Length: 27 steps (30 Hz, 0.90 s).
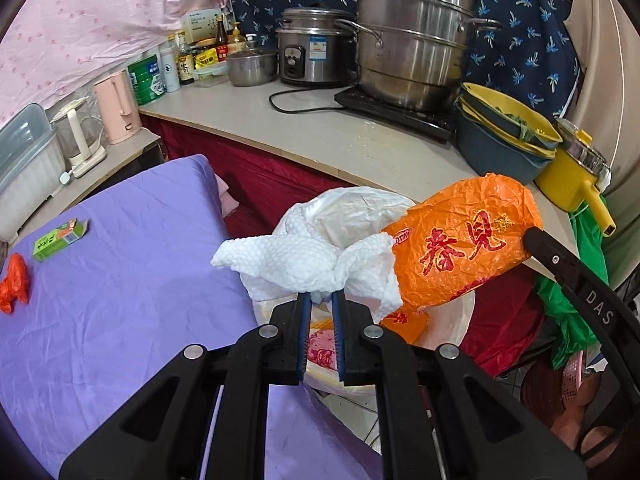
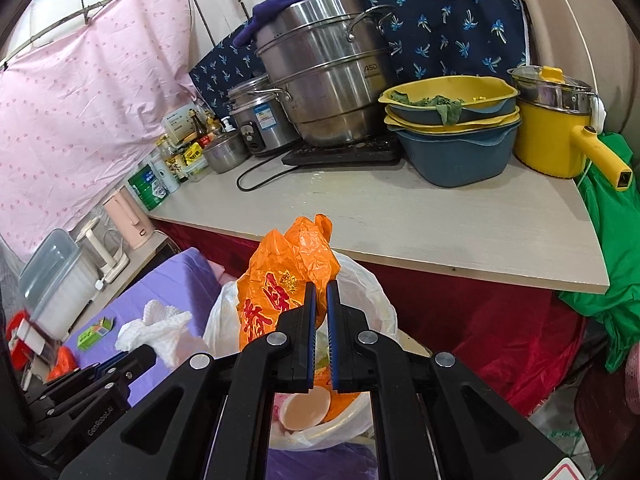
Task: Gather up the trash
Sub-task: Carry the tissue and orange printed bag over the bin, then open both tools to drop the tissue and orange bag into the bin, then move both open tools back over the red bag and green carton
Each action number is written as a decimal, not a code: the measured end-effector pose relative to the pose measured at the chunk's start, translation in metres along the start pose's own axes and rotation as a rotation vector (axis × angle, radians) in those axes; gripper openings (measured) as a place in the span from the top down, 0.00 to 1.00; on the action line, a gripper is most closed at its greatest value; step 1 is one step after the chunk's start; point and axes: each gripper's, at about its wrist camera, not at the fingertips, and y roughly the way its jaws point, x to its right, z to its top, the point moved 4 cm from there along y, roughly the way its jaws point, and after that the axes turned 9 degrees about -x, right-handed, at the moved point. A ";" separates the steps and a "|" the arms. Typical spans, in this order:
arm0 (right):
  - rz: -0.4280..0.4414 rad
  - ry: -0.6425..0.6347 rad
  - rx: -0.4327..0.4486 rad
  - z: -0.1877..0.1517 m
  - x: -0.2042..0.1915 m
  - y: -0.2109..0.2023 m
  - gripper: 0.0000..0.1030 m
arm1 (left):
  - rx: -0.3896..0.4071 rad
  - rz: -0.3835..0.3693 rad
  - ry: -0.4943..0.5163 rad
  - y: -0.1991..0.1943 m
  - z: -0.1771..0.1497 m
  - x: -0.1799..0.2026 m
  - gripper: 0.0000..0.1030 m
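My left gripper (image 1: 321, 298) is shut on a crumpled white paper towel (image 1: 296, 260) and holds it over the rim of a trash bin lined with a white plastic bag (image 1: 356, 208). The towel also shows in the right wrist view (image 2: 160, 330). My right gripper (image 2: 321, 290) is shut on an orange plastic bag with red characters (image 2: 280, 280) and holds it above the bin's white liner (image 2: 368, 292). The orange bag also shows in the left wrist view (image 1: 460, 240). A green carton (image 1: 60, 238) and an orange scrap (image 1: 15, 282) lie on the purple cloth (image 1: 132, 280).
A counter (image 2: 400, 224) behind the bin carries steel pots (image 2: 324, 68), a rice cooker (image 2: 260, 120), stacked yellow and blue basins (image 2: 452, 128), a yellow pot (image 2: 556, 128) and bottles. A pink kettle (image 1: 118, 108) stands at left. Red cloth hangs under the counter.
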 end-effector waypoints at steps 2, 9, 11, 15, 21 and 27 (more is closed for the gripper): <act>-0.008 -0.004 -0.003 -0.001 0.001 0.003 0.94 | -0.013 0.000 0.001 0.007 -0.001 0.003 0.90; -0.005 -0.005 -0.022 -0.003 0.001 0.014 0.94 | -0.046 0.007 0.003 0.024 -0.001 0.005 0.89; -0.008 0.001 -0.027 -0.003 0.001 0.017 0.94 | -0.049 0.008 -0.002 0.026 -0.001 0.003 0.89; -0.004 0.017 -0.029 -0.002 0.001 0.020 0.87 | -0.043 0.013 -0.008 0.028 0.001 0.001 0.79; 0.017 0.015 -0.011 0.001 -0.007 0.016 0.74 | -0.001 0.034 -0.014 0.019 0.006 -0.004 0.47; 0.028 0.005 0.003 0.004 -0.014 0.010 0.65 | 0.006 0.039 -0.022 0.015 0.008 -0.009 0.46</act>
